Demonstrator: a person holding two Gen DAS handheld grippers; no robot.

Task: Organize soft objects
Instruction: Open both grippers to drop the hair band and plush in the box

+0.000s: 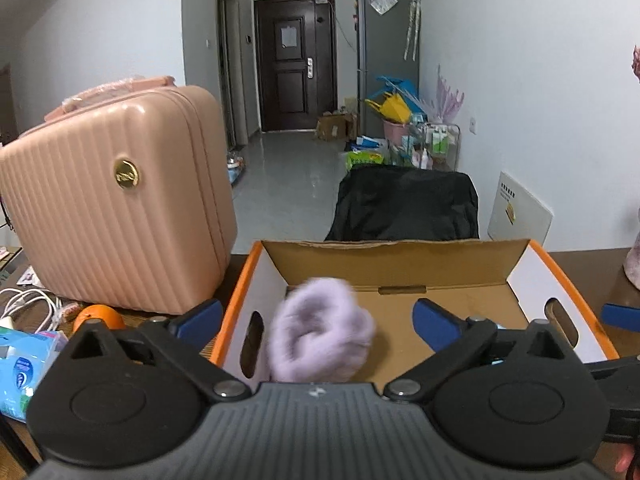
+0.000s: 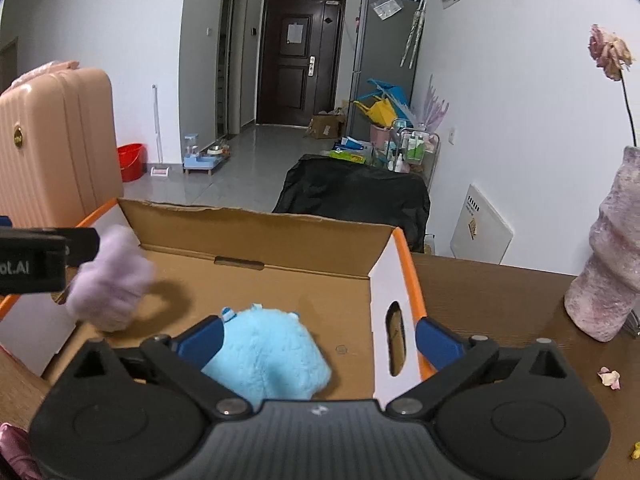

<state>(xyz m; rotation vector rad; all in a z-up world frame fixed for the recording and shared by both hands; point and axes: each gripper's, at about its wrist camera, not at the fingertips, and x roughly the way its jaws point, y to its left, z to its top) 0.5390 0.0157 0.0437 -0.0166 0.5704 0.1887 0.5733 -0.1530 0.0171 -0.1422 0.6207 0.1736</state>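
An open cardboard box (image 1: 236, 280) with an orange rim stands on the brown table right in front of both grippers. My left gripper (image 1: 318, 318) is open over the box's left part. A fluffy lilac soft toy (image 1: 320, 340) shows blurred between its blue pads, which stand clear of it. In the right wrist view the lilac toy (image 2: 110, 280) is low by the box's left wall (image 2: 36, 320). My right gripper (image 2: 318, 340) is open too. A light-blue plush (image 2: 268, 354) lies on the box floor by its left pad; its right pad is outside the box's right wall (image 2: 384, 304).
A pink ribbed suitcase (image 1: 120, 200) stands left of the box, with an orange (image 1: 98, 316), white cables (image 1: 32, 304) and a tissue pack (image 1: 24, 368) beside it. A pale vase (image 2: 612, 272) with a dried flower stands at right. A black-covered chair (image 1: 404, 208) is behind the table.
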